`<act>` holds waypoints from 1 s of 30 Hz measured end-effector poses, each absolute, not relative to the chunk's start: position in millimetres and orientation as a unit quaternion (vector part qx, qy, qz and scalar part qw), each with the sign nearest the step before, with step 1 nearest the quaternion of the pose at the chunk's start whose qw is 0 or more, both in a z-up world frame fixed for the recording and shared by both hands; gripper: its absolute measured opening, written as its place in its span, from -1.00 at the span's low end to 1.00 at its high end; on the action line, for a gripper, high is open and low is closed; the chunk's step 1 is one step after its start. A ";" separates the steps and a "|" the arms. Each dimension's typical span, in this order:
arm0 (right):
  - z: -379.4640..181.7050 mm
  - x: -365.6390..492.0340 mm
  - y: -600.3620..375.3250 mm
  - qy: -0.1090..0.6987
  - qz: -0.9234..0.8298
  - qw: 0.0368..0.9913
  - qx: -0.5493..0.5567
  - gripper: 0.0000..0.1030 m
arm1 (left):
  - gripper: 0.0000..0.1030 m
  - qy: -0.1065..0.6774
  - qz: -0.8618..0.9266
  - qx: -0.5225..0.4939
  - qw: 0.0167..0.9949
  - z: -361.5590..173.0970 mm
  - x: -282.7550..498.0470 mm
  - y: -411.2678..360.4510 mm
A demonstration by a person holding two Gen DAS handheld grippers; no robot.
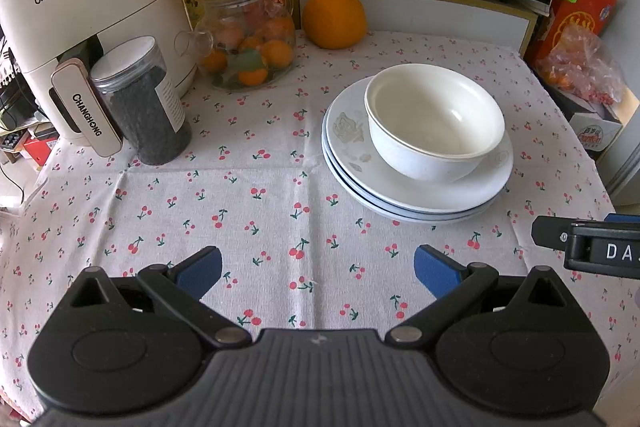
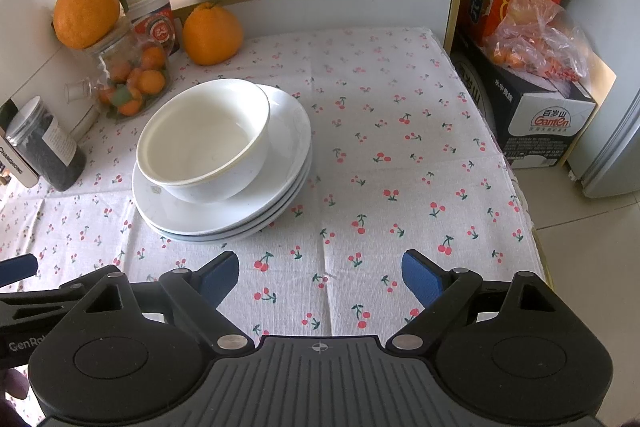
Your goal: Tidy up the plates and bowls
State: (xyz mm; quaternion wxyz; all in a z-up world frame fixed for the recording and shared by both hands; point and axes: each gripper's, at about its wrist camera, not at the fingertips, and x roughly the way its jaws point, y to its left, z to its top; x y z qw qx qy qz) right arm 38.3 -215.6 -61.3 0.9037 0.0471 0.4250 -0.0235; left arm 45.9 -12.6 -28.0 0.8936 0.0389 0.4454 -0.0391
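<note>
We are holding the left hand-held gripper (image 1: 318,269) and the right hand-held gripper (image 2: 320,273) spread and empty, while the bowl (image 1: 434,121) is sitting on stacked plates (image 1: 416,195) mid-worktop (image 1: 260,187). We are judging both stiff, slippery, breakable; the rims look best for gripping.

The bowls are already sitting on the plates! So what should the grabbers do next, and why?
Probably nothing but pull back a little. The bowls are nested and sit on the stacked plates, so the pile looks tidy already. Both the left gripper and the right gripper are open, empty, and short of the pile, with no other dishes showing on the tablecloth.
</note>
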 end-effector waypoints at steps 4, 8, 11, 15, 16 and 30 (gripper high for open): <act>-61.2 38.4 -215.9 0.425 -0.024 0.904 0.047 0.76 | 0.99 0.446 -0.038 0.042 0.893 -27.8 46.0 -13.4; -61.0 38.6 -216.0 0.425 -0.023 0.904 0.047 0.76 | 0.99 0.446 -0.038 0.043 0.893 -27.7 45.3 -14.2; -60.9 38.7 -215.9 0.425 -0.023 0.903 0.047 0.76 | 0.99 0.447 -0.037 0.044 0.893 -27.8 45.5 -14.4; -61.7 38.3 -215.6 0.426 -0.024 0.903 0.047 0.76 | 0.99 0.448 -0.037 0.044 0.892 -28.1 45.2 -14.9; -62.4 38.0 -215.4 0.426 -0.024 0.903 0.047 0.76 | 0.99 0.448 -0.038 0.045 0.892 -28.1 45.3 -15.0; -62.4 38.0 -215.2 0.426 -0.024 0.903 0.047 0.76 | 0.99 0.448 -0.038 0.045 0.892 -28.1 45.2 -15.2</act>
